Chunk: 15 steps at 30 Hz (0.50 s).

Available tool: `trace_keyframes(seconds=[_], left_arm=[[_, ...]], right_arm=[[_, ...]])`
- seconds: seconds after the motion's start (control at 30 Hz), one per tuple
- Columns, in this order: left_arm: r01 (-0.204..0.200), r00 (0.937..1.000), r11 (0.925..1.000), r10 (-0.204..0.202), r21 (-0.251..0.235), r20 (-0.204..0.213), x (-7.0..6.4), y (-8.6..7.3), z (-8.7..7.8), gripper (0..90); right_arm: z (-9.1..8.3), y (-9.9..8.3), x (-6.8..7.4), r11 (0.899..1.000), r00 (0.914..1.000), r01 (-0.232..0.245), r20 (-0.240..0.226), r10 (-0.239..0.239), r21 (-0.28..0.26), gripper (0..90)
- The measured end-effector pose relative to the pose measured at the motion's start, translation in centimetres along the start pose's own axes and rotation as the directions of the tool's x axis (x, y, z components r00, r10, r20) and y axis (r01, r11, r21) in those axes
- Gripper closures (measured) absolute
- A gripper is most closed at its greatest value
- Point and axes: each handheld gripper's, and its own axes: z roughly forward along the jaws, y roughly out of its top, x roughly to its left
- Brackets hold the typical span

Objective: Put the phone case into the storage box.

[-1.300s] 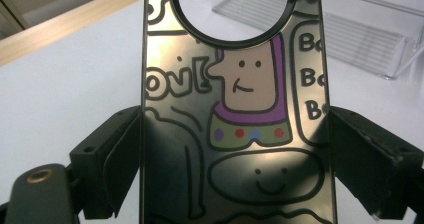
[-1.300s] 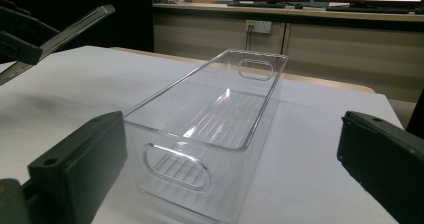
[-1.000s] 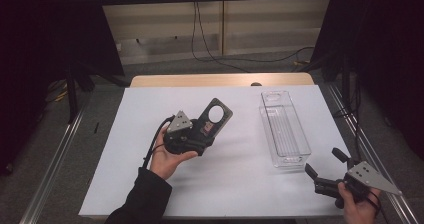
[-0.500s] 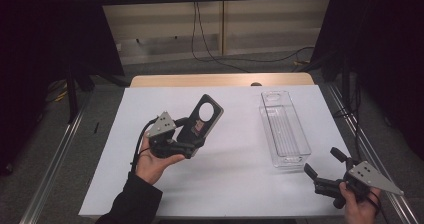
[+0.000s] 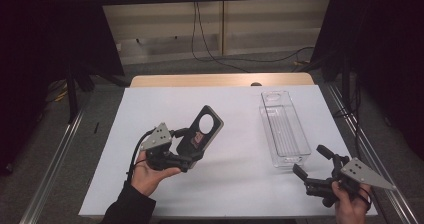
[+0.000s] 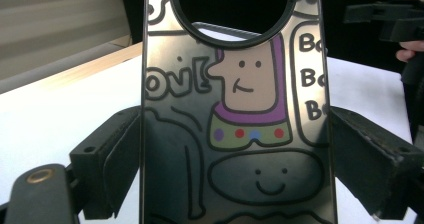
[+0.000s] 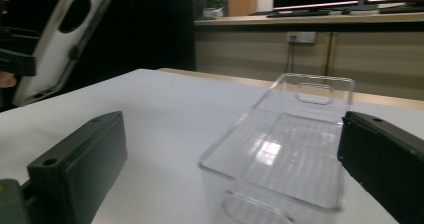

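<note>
My left gripper [image 5: 187, 146] is shut on a phone case [image 5: 204, 130] and holds it tilted above the white table. In the left gripper view the phone case [image 6: 235, 114] stands between the jaws, dark and glossy, with a cartoon figure, smiley shapes and a round camera hole at the top. The right gripper view has the same phone case [image 7: 57, 44] at the far left, its pale inner side facing me. My right gripper [image 5: 314, 161] rests open near the table's front right corner, its jaws spread just short of the near end of a clear plastic bin [image 5: 282, 126].
The clear bin [image 7: 282, 149] lies lengthwise on the right of the white table sheet [image 5: 240, 179]. A wooden table edge [image 5: 220, 80] runs along the back. Metal rails [image 5: 55, 159] flank both sides, and cables trail on the floor behind.
My left hand has drawn the gripper and phone case back toward the near left, then brought the case a little right. The right gripper has barely moved.
</note>
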Motion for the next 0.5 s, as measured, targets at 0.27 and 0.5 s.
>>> trace_keyframes(seconds=[0.27,0.5], left_arm=[[0.009,0.9991,0.9998,-0.009,0.015,0.042,-0.8,-0.5,0.8,12.5],[0.014,0.9973,0.9999,-0.015,0.004,0.072,-1.7,-0.6,0.8,12.5]], right_arm=[[1.7,0.3,1.8,0.999,0.9942,0.031,-0.104,-0.028,0.026,0.0],[2.8,1.1,2.2,0.999,0.9846,0.039,-0.171,-0.035,0.022,0.0]])
